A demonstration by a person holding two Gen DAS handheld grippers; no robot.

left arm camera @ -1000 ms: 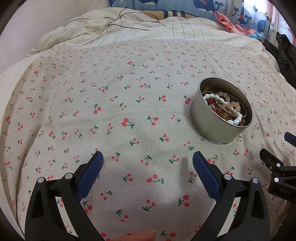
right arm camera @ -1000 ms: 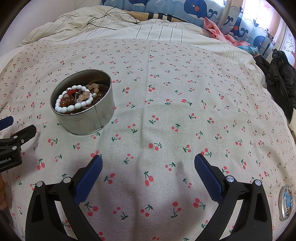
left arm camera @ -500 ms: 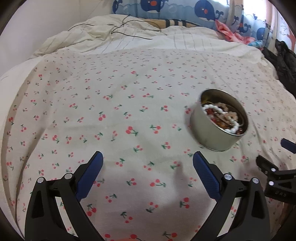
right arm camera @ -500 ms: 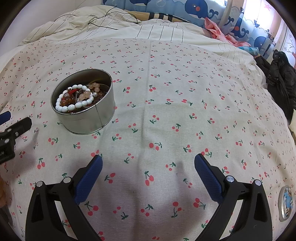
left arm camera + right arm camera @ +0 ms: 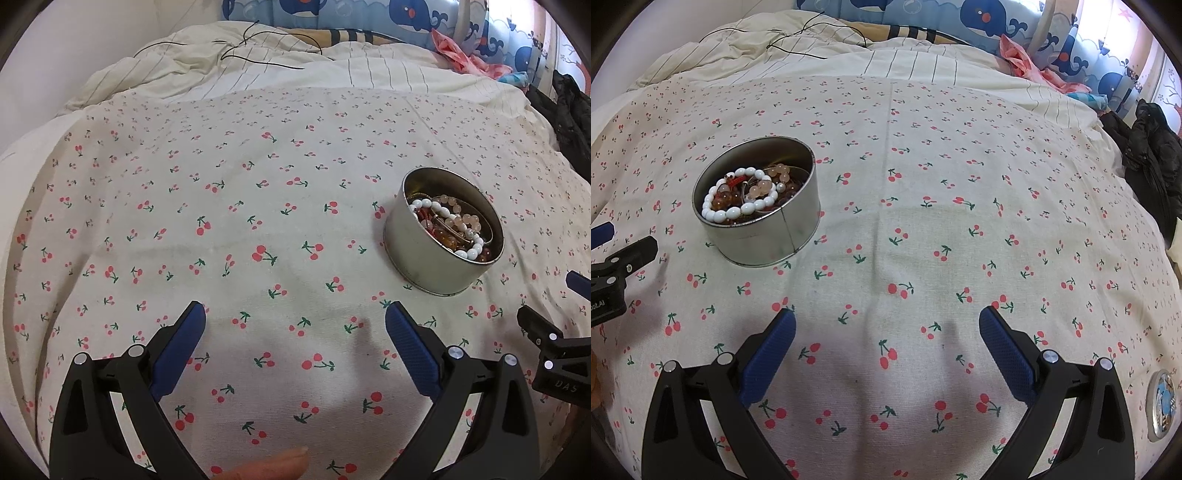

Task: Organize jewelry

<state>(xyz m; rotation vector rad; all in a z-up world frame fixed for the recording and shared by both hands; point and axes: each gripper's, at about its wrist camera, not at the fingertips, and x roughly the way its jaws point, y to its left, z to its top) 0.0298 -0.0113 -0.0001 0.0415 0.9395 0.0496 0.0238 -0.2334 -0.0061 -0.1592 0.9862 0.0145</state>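
Cherry-print bedcover (image 5: pixel 258 221) fills both views. My left gripper (image 5: pixel 295 332) and right gripper (image 5: pixel 886 332) hover wide, empty. Round tin (image 5: pixel 443 236) of bracelets (image 5: pixel 742 199) sits centre-right in the left view; I'd descend vertically, pinching one strand.

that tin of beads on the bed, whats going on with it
A person holds a two-finger gripper in each hand over a cherry-print sheet. The round metal tin sits open on it, full of beaded bracelets, a white bead bracelet on top. Both the left gripper and the right gripper are open and empty, on either side of the tin, touching nothing. A round printed lid lies off to the right.
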